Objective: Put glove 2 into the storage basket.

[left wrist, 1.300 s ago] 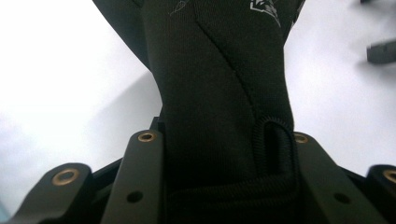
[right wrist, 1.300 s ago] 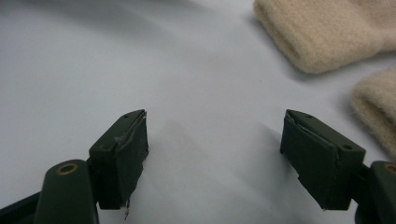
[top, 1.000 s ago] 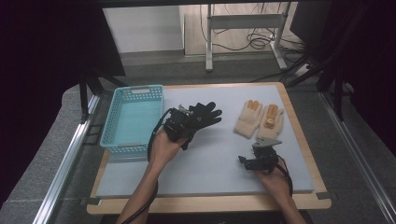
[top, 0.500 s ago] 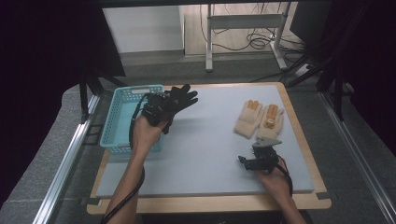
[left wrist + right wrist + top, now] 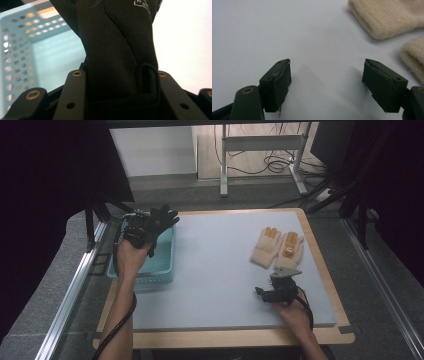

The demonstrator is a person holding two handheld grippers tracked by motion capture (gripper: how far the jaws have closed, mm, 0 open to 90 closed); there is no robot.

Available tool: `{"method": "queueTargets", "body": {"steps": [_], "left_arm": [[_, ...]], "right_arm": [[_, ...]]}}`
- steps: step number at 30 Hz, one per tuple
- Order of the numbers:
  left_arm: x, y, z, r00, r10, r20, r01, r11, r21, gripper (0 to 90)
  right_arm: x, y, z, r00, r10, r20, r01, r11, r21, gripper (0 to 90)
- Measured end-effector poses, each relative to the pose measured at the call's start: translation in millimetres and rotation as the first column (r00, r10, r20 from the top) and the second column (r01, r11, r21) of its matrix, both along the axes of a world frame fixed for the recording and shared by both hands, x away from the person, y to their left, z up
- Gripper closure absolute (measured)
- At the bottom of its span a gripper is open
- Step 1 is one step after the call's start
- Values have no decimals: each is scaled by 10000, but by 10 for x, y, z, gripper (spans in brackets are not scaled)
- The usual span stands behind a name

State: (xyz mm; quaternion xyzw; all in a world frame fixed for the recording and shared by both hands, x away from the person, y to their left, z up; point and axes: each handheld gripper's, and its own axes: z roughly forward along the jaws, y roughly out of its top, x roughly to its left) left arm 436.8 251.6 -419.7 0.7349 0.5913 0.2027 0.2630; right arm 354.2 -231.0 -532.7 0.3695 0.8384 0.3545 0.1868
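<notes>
My left gripper is shut on a black glove and holds it over the light blue basket at the table's left edge. In the left gripper view the black glove is pinched at its cuff between the jaws, with the basket behind it. My right gripper stays low near the front right, open, nothing between its jaws. Two beige gloves with orange fingertips lie on the mat just beyond it, and their cuffs show at the upper right in the right gripper view.
A grey-blue mat covers the wooden table. Metal rails run along both sides of the table. A white stand's legs and cables are on the floor behind the table.
My left hand has carried the black glove leftward from the middle of the mat to above the basket. The right gripper has stayed put.
</notes>
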Motion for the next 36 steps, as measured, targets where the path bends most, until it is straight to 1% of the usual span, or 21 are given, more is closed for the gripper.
{"method": "queueTargets", "body": {"steps": [3,7,9,14,17,19,21,23,26,29,30,31,32,34,36], "left_arm": [[26,141,-37,9991,383,-180,-383,9993,44,636],[65,279,-129,9956,757,-552,-753,9971,96,634],[88,325,-195,9927,927,-766,-917,9957,160,633],[156,415,-384,9821,1336,-1327,-1307,9910,304,628],[209,455,-489,9724,1575,-1724,-1524,9874,421,625],[246,485,-546,9635,1786,-1992,-1730,9839,449,623],[286,517,-594,9536,1991,-2258,-1913,9799,563,619],[325,546,-641,9413,2213,-2549,-2113,9752,666,614],[374,584,-707,9247,2429,-2930,-2305,9700,769,602],[401,612,-759,9153,2489,-3166,-2405,9684,661,579],[405,604,-769,9145,2454,-3216,-2347,9694,722,565],[409,588,-776,9151,2384,-3250,-2260,9711,760,548],[414,571,-777,9152,2282,-3322,-2167,9736,717,511],[422,530,-769,9170,2047,-3424,-1952,9788,625,399],[424,500,-747,9194,1925,-3430,-1788,9813,715,301]], "right_arm": [[0,0,-1,10000,3,3,-3,10000,16,224],[0,0,0,10000,1,-2,-1,10000,2,224],[0,1,-1,10000,0,1,0,10000,24,224],[0,1,0,10000,-2,-3,2,10000,13,224],[0,1,0,10000,-3,-2,3,10000,16,224],[1,1,-1,10000,-1,0,1,10000,33,224],[1,1,-1,10000,0,0,0,10000,31,224],[1,1,-1,10000,-3,-1,3,10000,33,224],[2,1,-2,10000,1,2,-1,10000,34,224],[2,1,-1,10000,1,1,-1,10000,37,224],[2,1,-2,10000,2,-1,-2,10000,38,224],[1,1,-1,10000,2,-1,-2,10000,38,224],[1,1,-1,10000,4,1,-4,10000,36,224],[2,1,-1,10000,4,0,-4,10000,39,223],[1,1,-2,10000,4,1,-4,10000,39,224]]}}
